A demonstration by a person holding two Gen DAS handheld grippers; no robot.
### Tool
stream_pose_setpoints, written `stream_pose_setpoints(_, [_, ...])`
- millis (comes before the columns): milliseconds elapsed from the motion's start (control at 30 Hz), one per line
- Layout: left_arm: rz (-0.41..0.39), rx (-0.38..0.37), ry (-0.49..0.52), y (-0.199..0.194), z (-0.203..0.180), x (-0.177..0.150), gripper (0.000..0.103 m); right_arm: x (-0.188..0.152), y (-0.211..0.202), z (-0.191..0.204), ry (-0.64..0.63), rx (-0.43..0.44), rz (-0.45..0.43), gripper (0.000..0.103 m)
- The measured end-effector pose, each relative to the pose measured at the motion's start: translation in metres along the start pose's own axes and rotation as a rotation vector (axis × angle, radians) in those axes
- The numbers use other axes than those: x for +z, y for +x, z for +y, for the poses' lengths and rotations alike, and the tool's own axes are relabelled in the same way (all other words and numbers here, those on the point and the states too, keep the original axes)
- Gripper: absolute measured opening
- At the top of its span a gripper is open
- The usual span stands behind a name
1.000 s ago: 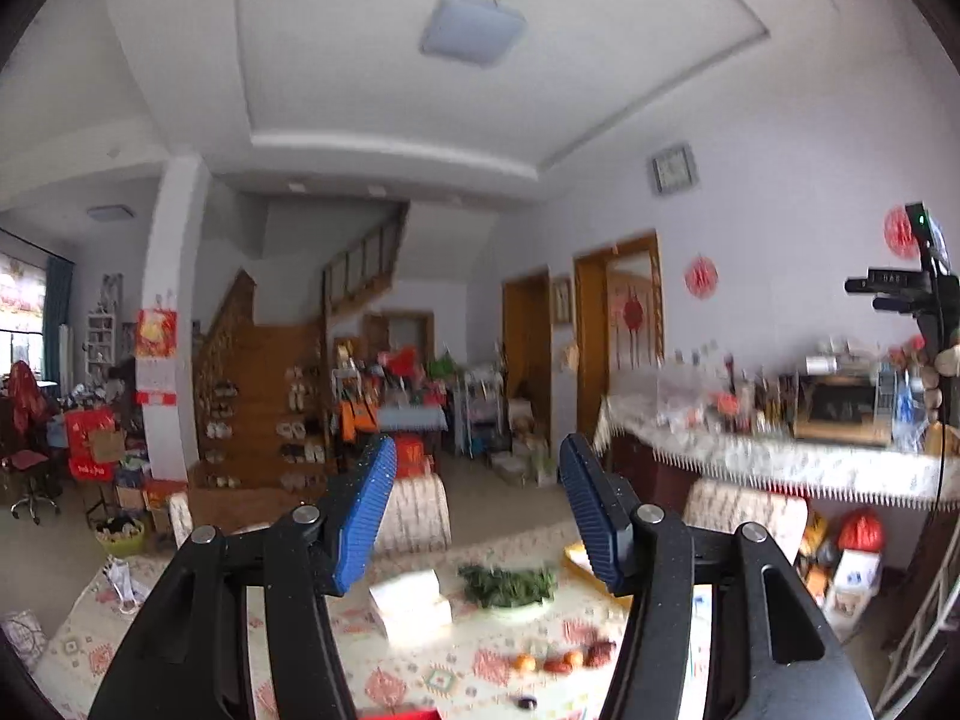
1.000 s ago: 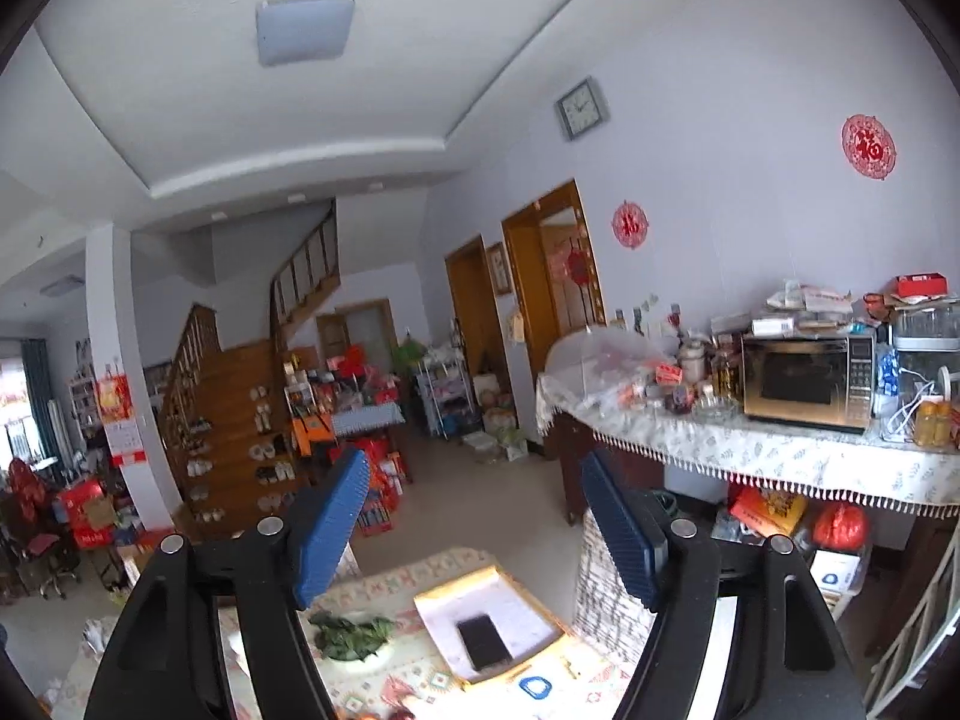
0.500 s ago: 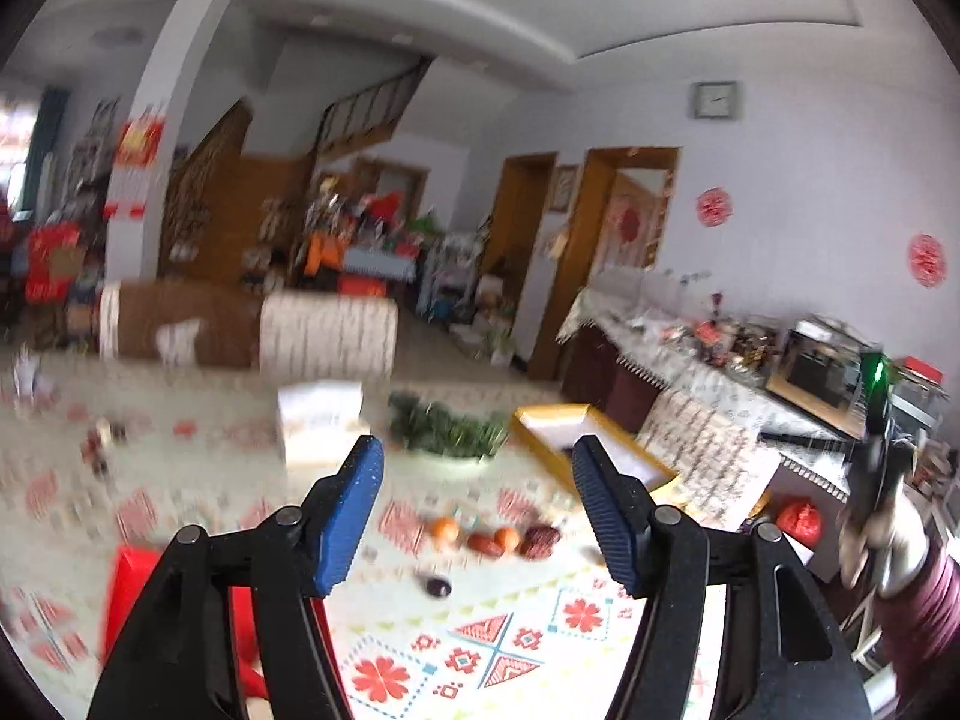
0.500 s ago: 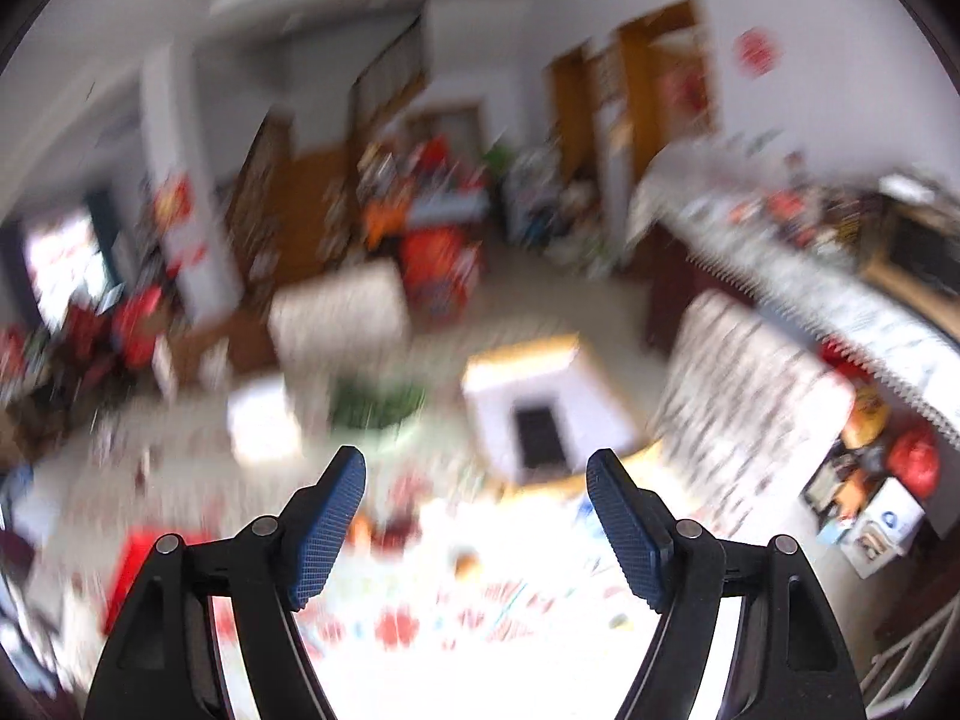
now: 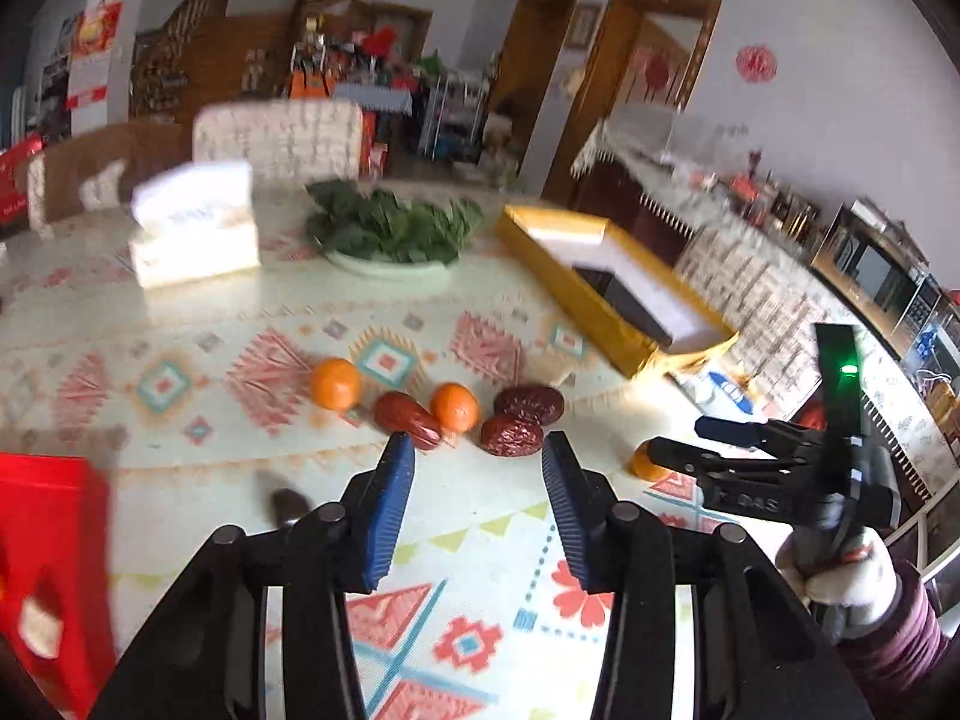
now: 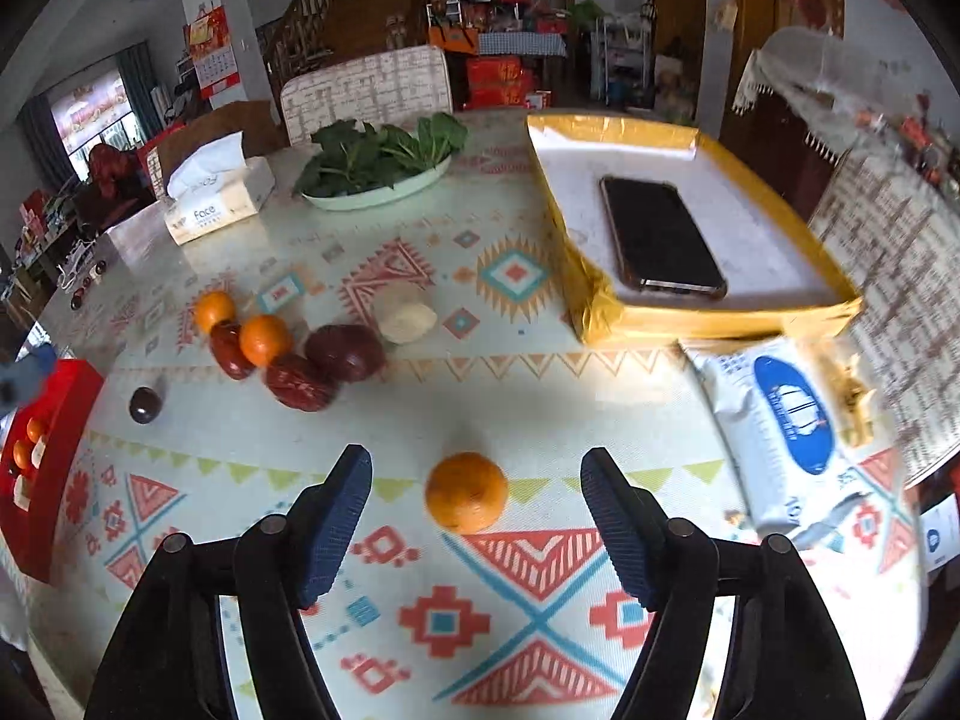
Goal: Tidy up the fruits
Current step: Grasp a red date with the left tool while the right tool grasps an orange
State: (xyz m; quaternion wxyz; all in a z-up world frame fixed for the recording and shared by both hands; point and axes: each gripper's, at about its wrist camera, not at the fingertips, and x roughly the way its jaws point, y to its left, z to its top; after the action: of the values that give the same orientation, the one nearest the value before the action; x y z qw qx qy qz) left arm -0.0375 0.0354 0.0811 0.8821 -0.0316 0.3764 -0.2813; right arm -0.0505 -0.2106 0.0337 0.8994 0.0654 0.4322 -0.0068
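Note:
On the patterned tablecloth lies a cluster of fruit: two small oranges (image 5: 335,383) (image 5: 454,407) and three red dates (image 5: 519,434), with a dark small fruit (image 5: 288,503) to the left. My left gripper (image 5: 477,498) is open and empty just short of the dates. In the right wrist view a lone orange (image 6: 466,491) lies between the open fingers of my right gripper (image 6: 477,510), untouched. The cluster (image 6: 294,354) and dark fruit (image 6: 144,404) lie further left. A red tray (image 6: 42,456) at the left edge holds small fruits. The right gripper also shows in the left wrist view (image 5: 702,447).
A yellow box lid (image 6: 606,312) holds a phone (image 6: 660,240) at the right. A plate of greens (image 6: 378,162) and a tissue box (image 6: 216,192) stand at the back. A wet-wipes pack (image 6: 780,420) lies at the right; a white lump (image 6: 408,315) sits by the dates.
Both grippers have tilted down from the ceiling and room toward the table and moved close to the fruit. Both stay open.

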Motion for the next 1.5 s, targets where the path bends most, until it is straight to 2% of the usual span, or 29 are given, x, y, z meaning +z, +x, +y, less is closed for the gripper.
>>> stream_pose_setpoints(167, [0.060, 0.046, -0.039, 0.051, 0.006, 0.002, 0.044, -0.004, 0.008, -0.010, 0.007, 0.024, -0.006, 0.077])
stream_pose_setpoints(300, [0.089, 0.065, -0.064, 0.072, 0.013, 0.003, 0.041, -0.007, 0.015, -0.010, 0.014, 0.057, -0.002, 0.077])
stream_pose_setpoints(400, [0.080, 0.091, -0.079, 0.076, 0.021, 0.006, 0.041, -0.008, 0.024, -0.008, 0.011, 0.071, 0.006, 0.075])
stream_pose_setpoints(533, [0.079, 0.111, -0.109, 0.082, 0.034, 0.011, 0.041, -0.009, 0.030, -0.006, 0.008, 0.076, 0.016, 0.067])
stream_pose_setpoints(633, [0.084, 0.122, -0.105, 0.089, 0.036, 0.015, 0.039, -0.009, 0.030, -0.004, 0.008, 0.082, 0.023, 0.056])
stream_pose_setpoints(733, [0.078, 0.134, -0.100, 0.091, 0.036, 0.019, 0.038, -0.010, 0.030, 0.000, -0.003, 0.078, 0.028, 0.052])
stream_pose_setpoints(800, [0.072, 0.140, -0.099, 0.093, 0.036, 0.019, 0.038, -0.011, 0.030, 0.003, -0.010, 0.077, 0.028, 0.052])
stream_pose_setpoints(900, [0.063, 0.142, -0.095, 0.092, 0.037, 0.016, 0.044, -0.012, 0.030, 0.006, -0.009, 0.089, 0.029, 0.052])
stream_pose_setpoints(967, [0.081, 0.140, -0.108, 0.091, 0.041, 0.014, 0.045, -0.012, 0.029, 0.007, -0.011, 0.094, 0.029, 0.052])
stream_pose_setpoints(1133, [0.145, 0.158, -0.070, 0.087, 0.045, 0.001, 0.044, -0.015, 0.027, 0.008, -0.015, 0.106, 0.033, 0.051])
stream_pose_setpoints(1200, [0.141, 0.190, -0.034, 0.086, 0.043, 0.000, 0.043, -0.015, 0.027, 0.007, -0.006, 0.114, 0.031, 0.051])
stream_pose_setpoints(1367, [0.133, 0.202, -0.065, 0.093, 0.047, 0.011, 0.043, -0.015, 0.027, 0.006, 0.004, 0.121, 0.026, 0.051])
stream_pose_setpoints(1500, [0.142, 0.235, -0.007, 0.105, 0.039, 0.015, 0.037, -0.016, 0.026, 0.005, 0.009, 0.126, 0.023, 0.051])
